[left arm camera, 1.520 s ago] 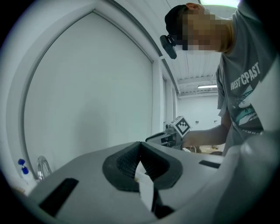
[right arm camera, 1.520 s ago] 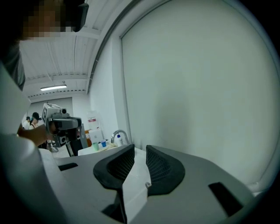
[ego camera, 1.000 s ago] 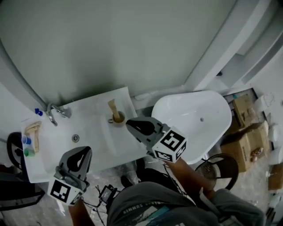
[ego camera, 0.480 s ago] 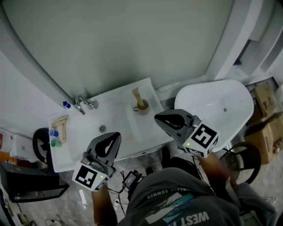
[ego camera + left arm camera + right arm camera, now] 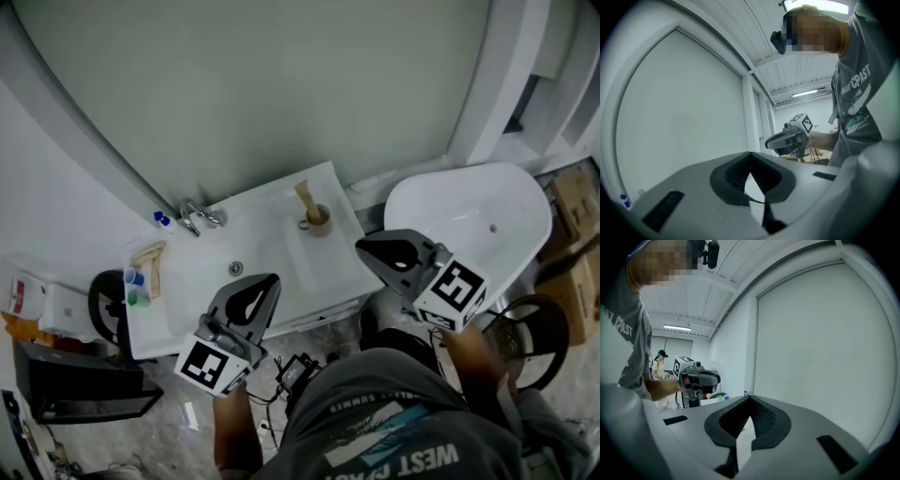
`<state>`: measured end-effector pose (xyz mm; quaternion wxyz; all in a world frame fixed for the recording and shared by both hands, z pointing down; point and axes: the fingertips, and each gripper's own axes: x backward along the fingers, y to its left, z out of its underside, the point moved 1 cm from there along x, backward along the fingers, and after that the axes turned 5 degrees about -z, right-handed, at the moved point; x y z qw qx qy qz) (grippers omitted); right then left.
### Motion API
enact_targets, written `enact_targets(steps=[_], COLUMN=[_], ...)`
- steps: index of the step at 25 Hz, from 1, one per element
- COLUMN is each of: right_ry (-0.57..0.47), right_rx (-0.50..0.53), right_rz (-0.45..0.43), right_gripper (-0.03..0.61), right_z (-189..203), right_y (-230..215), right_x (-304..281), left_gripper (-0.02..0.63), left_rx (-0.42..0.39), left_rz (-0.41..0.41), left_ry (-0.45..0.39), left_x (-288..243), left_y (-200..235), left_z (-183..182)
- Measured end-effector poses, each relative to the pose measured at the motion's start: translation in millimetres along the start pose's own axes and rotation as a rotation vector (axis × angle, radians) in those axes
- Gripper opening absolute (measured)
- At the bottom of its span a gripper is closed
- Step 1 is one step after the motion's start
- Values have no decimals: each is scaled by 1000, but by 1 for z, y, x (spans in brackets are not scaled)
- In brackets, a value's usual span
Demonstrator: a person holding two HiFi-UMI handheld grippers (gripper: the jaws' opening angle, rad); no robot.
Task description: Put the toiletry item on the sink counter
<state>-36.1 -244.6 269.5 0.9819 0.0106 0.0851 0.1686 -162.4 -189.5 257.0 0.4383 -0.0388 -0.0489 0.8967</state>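
A white sink counter [image 5: 272,234] holds a tan cup [image 5: 319,221] with a wooden toiletry stick [image 5: 307,198] standing in it. My right gripper [image 5: 359,247] hangs to the right of the cup, apart from it, shut and empty. My left gripper [image 5: 272,278] is over the counter's front edge, below the drain [image 5: 235,268], its jaws together with nothing between them. In the left gripper view its tips [image 5: 750,154] meet, and the right gripper [image 5: 785,139] shows beyond them. In the right gripper view the tips [image 5: 750,397] also meet, with the left gripper [image 5: 699,378] beyond.
A faucet [image 5: 195,217] stands at the counter's back. A wooden holder [image 5: 148,260] and small blue and green bottles [image 5: 136,286] sit at its left end. A white tub [image 5: 478,220] lies to the right, cardboard boxes [image 5: 574,202] beyond it, and a black bin [image 5: 75,394] on the floor at left.
The right gripper has drawn away from the cup to the right and toward me. The left gripper has risen over the counter's front edge. The head view has shifted, so the counter sits further right.
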Motion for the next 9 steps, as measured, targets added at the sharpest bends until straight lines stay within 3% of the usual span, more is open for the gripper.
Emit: enact_targets(steps=[9], right_ry=[13], right_rx=[-6], right_rz=[8], right_gripper=[29], right_z=[2], right_y=[0], right_x=[4], left_gripper=[2], left_rx=[43], left_rz=[6], left_ry=[30], left_x=[2], left_y=[-3], left_z=[8])
